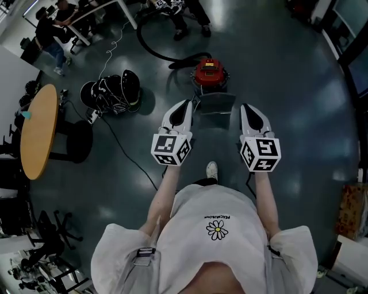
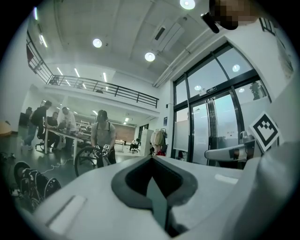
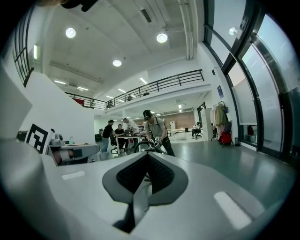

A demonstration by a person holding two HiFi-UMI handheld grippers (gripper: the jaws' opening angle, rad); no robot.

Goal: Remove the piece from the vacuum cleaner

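Note:
In the head view a red vacuum cleaner [image 1: 210, 72] stands on the dark floor ahead of me. Its black hose [image 1: 150, 47] curls away to the upper left. A grey flat piece [image 1: 216, 105] sits at the vacuum's near side, between my two grippers. My left gripper [image 1: 186, 106] and right gripper [image 1: 248, 109] are held level above the floor, one on each side of that piece and apart from it. Both are shut with nothing in them. In the gripper views the left gripper [image 2: 151, 160] and right gripper [image 3: 146, 157] point across the hall, so the vacuum is out of sight there.
A round wooden table [image 1: 39, 132] stands at the left, with black gear [image 1: 112, 92] and a cable [image 1: 127, 156] on the floor beside it. People sit at a desk [image 1: 86, 17] far back. Another person with grippers [image 3: 155, 127] stands ahead. Glass walls [image 2: 220, 122] line the right.

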